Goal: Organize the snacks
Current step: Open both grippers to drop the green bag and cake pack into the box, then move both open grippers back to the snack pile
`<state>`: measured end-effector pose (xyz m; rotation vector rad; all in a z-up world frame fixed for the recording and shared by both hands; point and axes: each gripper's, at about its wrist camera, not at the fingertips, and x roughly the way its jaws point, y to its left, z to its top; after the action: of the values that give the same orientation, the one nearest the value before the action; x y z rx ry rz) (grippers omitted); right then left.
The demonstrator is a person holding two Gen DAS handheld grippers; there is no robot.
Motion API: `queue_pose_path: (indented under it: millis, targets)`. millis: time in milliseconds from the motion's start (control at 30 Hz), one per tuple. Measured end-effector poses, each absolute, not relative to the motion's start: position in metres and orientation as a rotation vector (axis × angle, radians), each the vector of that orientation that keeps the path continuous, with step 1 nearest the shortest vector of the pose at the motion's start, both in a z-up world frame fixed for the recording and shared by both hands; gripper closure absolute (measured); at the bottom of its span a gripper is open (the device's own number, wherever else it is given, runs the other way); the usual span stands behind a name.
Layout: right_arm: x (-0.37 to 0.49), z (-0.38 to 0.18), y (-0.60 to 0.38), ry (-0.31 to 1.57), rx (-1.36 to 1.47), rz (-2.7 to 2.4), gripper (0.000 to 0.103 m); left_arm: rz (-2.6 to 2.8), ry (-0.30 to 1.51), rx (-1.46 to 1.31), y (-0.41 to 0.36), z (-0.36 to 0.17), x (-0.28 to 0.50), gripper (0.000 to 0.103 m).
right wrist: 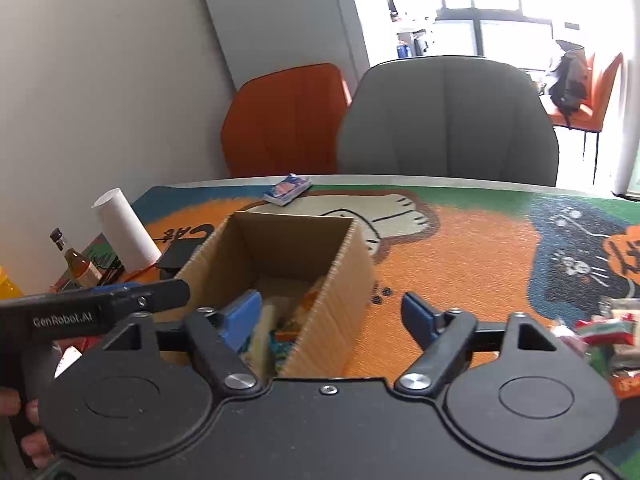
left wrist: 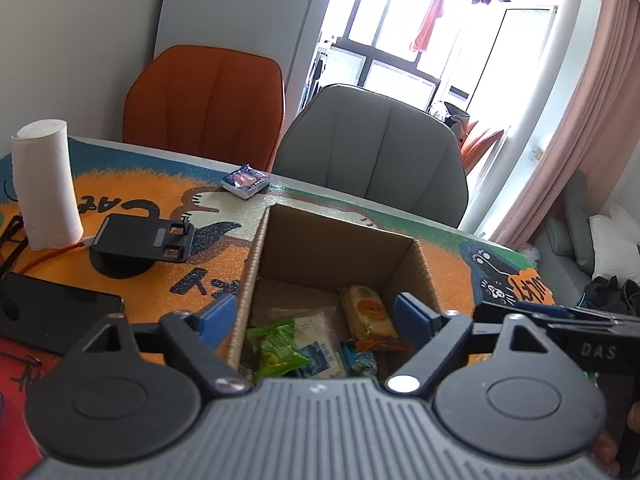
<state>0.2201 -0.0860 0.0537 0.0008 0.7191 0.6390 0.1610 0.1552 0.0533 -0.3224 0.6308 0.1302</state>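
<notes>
Left tongs (left wrist: 310,316): spread wide, gripping nothing, poised above the open brown cardboard box (left wrist: 280,248) at its near end.
Right tongs (right wrist: 332,316): also spread wide and empty, straddling the box's right wall, one blue pad inside, the other over the mat.
In the box: a crinkly green foil packet (left wrist: 276,350), a pale yellow-and-orange wrapped biscuit pack (left wrist: 370,312), a clear plastic sachet (left wrist: 316,320) and small blue wrappers lie loose on the floor of it.
Loose pile: red, white and orange wrapped snacks (right wrist: 608,336) heaped on the orange cat-print table mat (right wrist: 460,260), just right of the right tongs.
Far packet: a small blue-and-pink pouch (left wrist: 245,181) lies alone near the table's far edge, well apart from the box.
Handling: I'd judge these light, soft and slippery, with crushable contents; pinch the flat body or a crimped end seam, gently.
Clutter: white paper roll (left wrist: 44,184), black phone stand (left wrist: 140,242).
</notes>
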Motion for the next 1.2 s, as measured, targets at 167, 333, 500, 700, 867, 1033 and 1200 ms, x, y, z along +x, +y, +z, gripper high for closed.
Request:
queue_pose_path:
  millis: [167, 333, 500, 700, 867, 1033, 1200]
  targets:
    - [0.215, 0.056, -0.110, 0.711, 0.025, 0.608, 0.011, 0.140, 0.621, -0.315, 0.143, 0.055, 0.158, 0.000]
    - [0.210, 0.060, -0.133, 0.688, 0.042, 0.584, 0.002, 0.124, 0.611, -0.304, 0.130, 0.058, 0.156, 0.000]
    - [0.208, 0.059, -0.157, 0.672, 0.062, 0.575, 0.000, 0.121, 0.593, -0.307, 0.116, 0.059, 0.156, 0.000]
    - [0.211, 0.053, -0.193, 0.677, 0.092, 0.523, 0.000, 0.081, 0.598, -0.301, 0.092, 0.059, 0.164, 0.000]
    - [0.213, 0.048, -0.229, 0.680, 0.123, 0.461, 0.000, 0.047, 0.603, -0.273, 0.064, 0.061, 0.174, 0.000]
    - [0.218, 0.039, -0.260, 0.688, 0.128, 0.407, 0.000, -0.009, 0.621, -0.265, 0.036, 0.056, 0.183, 0.000]
    - [0.225, 0.026, -0.285, 0.692, 0.150, 0.379, 0.000, -0.041, 0.653, -0.227, 0.011, 0.051, 0.195, 0.000]
